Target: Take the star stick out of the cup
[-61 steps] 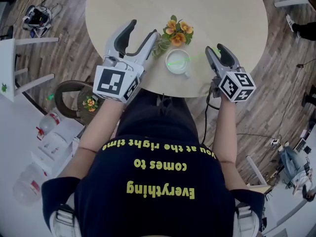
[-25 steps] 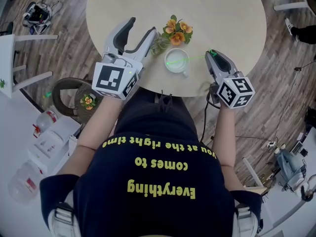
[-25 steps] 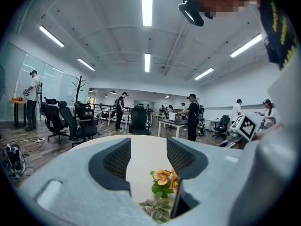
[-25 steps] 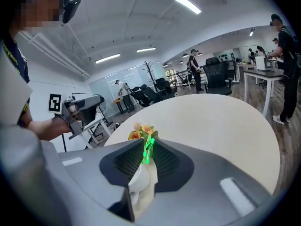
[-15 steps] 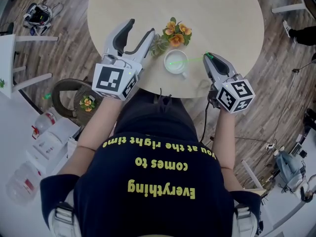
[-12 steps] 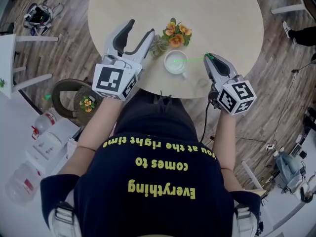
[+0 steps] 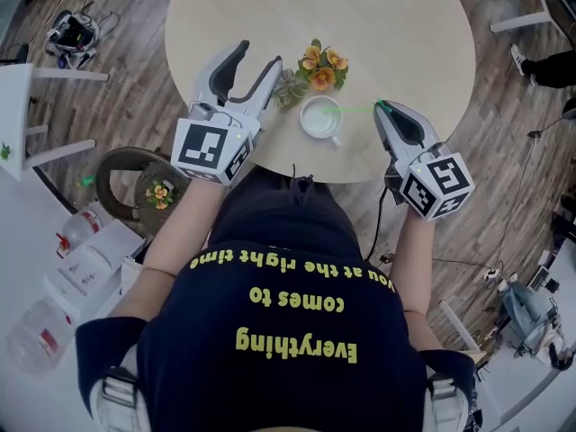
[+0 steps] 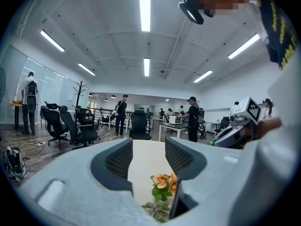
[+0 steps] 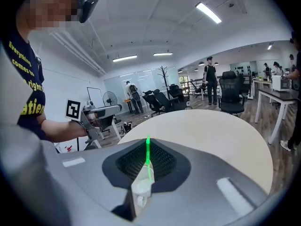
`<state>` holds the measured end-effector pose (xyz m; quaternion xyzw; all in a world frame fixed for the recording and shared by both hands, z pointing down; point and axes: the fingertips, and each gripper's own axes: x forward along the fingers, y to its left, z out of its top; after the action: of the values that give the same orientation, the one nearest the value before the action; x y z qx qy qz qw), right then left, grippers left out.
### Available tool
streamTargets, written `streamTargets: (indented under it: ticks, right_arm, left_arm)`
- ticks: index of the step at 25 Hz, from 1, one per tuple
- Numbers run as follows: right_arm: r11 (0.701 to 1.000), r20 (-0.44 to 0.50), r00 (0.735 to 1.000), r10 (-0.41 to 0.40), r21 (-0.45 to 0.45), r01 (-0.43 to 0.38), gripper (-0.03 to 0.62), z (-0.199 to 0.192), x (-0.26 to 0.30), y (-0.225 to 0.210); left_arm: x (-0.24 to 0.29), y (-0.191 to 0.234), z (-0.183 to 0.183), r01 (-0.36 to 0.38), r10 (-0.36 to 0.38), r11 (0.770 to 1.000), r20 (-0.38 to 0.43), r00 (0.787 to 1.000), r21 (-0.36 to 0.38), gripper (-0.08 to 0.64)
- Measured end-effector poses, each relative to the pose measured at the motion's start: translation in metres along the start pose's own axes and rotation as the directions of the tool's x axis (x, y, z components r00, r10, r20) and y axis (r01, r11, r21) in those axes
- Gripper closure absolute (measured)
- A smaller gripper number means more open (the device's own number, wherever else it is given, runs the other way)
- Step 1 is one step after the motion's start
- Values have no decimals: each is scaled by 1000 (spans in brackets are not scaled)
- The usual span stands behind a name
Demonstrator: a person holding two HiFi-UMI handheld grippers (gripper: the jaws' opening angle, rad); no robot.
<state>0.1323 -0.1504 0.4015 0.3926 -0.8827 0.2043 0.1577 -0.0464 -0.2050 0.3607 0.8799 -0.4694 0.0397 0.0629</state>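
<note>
A white cup [image 7: 320,118] stands near the front edge of the round table [image 7: 396,25]. A thin green star stick [image 7: 353,109] leans out of the cup to the right. My right gripper [image 7: 379,106] is shut on the stick's outer end, while the other end lies in the cup. In the right gripper view the stick [image 9: 147,153] runs between the closed pads, with the cup [image 9: 141,192] below. My left gripper [image 7: 255,54] hovers left of the cup. Its jaws are wide, closing a little, with nothing between them.
A small pot of orange flowers [image 7: 319,65] stands just behind the cup and shows between the left jaws [image 8: 162,183]. The table's front edge is close to my body. Office chairs, desks and several people stand in the background.
The right gripper's jaws have closed on the stick's outer end and it has eased slightly toward me. The left gripper has barely moved.
</note>
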Motion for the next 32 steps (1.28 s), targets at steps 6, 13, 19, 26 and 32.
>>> streamTargets:
  ticks: [6, 13, 19, 26, 32]
  right_arm:
    - [1000, 32, 999, 7, -24, -6, 561, 21, -10, 9]
    - [998, 88, 996, 5, -59, 1, 561, 52, -23, 16]
    - [992, 121, 992, -19, -124, 34, 561, 82, -36, 20]
    - [964, 271, 953, -139, -182, 192, 561, 119, -56, 8]
    - [939, 437, 877, -198, -171, 298, 561, 141, -73, 6]
  left_arm:
    - [-3, -2, 10, 5, -5, 1000, 24, 1000, 9, 380]
    - [-4, -3, 20, 13, -14, 1000, 45, 999, 21, 445]
    - [-3, -5, 26, 22, -25, 999, 61, 998, 36, 520]
    - [-3, -3, 29, 19, -22, 998, 60, 998, 54, 554]
    - [-3, -1, 33, 13, -17, 998, 72, 997, 59, 560]
